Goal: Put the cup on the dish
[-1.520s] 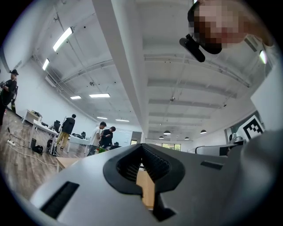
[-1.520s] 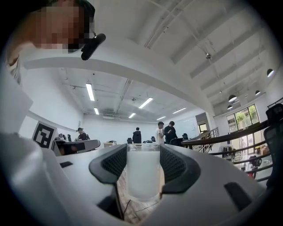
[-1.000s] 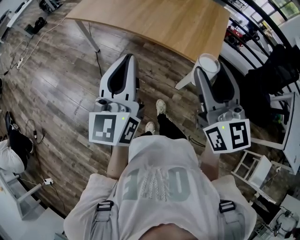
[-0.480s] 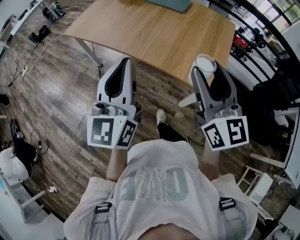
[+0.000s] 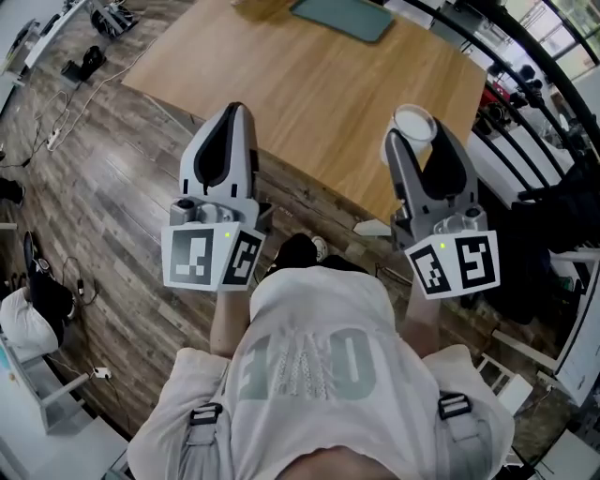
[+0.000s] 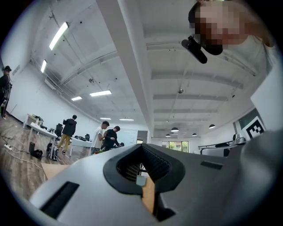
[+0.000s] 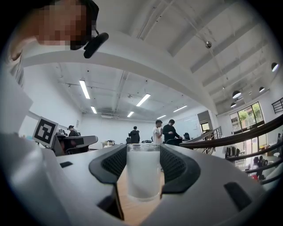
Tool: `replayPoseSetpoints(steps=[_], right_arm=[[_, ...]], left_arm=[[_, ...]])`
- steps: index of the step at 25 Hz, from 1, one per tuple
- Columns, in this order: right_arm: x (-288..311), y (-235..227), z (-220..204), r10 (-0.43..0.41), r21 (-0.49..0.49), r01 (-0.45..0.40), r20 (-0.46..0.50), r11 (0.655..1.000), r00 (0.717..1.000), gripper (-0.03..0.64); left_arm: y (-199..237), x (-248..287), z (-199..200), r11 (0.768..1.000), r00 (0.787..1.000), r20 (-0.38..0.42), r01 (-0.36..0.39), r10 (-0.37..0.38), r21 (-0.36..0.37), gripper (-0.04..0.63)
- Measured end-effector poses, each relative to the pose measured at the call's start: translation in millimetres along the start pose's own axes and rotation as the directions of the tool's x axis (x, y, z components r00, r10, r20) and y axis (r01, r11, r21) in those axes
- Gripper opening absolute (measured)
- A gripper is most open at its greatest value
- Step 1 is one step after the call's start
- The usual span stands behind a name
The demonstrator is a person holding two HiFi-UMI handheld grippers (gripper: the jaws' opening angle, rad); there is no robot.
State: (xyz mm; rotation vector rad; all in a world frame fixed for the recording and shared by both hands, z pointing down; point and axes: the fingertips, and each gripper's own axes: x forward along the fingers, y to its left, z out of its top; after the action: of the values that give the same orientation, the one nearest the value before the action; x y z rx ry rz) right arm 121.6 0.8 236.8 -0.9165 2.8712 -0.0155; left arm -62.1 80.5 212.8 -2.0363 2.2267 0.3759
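1. The step in hand is the carry. The right tool (image 5: 413, 141) is clamped on the cup (image 7: 143, 173), one jaw on each side of it, and holds it upright in the air.
2. The cup is a pale, frosted tumbler. In the head view it hangs over the near right part of the wooden desk (image 5: 309, 84), and the right gripper view shows wood below its base. It touches nothing but the jaws.
3. The left tool (image 5: 234, 112) has its jaws drawn together with nothing between them. It hovers over the near left edge of the desk, well apart from the cup, and appears to have no part in this step.
4. No dish shows plainly. A flat green thing (image 5: 342, 17) lies at the far side of the desk, cut off by the top of the head view. I cannot tell whether it is the dish or only a mat.
5. The person stands at the near edge of the desk, so I judge the task to be partway along: the cup is grasped and lifted but not yet set down.
6. The next move calls for reaching the right tool forward across the desk with the cup kept level. The cup then has to be lowered until its base sits flat on the dish before the jaws part.
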Motion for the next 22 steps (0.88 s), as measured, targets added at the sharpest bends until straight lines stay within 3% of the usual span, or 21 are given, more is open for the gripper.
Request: replayPoseSetpoints(steps=[8,15,22], right_arm=[[57,-19,-28,0.008,0.005,-0.008,-0.059,1.0,0.998,0.241],[135,-34,-47,-0.045,-0.007,0.044,-0.082,0.999,0.996,0.241],[219,-36,-36,-0.093,-0.052,0.088,-0.093,0.995,0.991,0.241]], left_arm=[[38,39,-33,0.998,0.999,-0.019,-0.037,0.036,-0.049,0.008],[88,116,-47,0.998,0.999,-0.027,0.033,-0.034,-0.048,0.008],[139,190,-44,0.993,0.993,-0.05,0.103,-0.106,-0.057,0.008]])
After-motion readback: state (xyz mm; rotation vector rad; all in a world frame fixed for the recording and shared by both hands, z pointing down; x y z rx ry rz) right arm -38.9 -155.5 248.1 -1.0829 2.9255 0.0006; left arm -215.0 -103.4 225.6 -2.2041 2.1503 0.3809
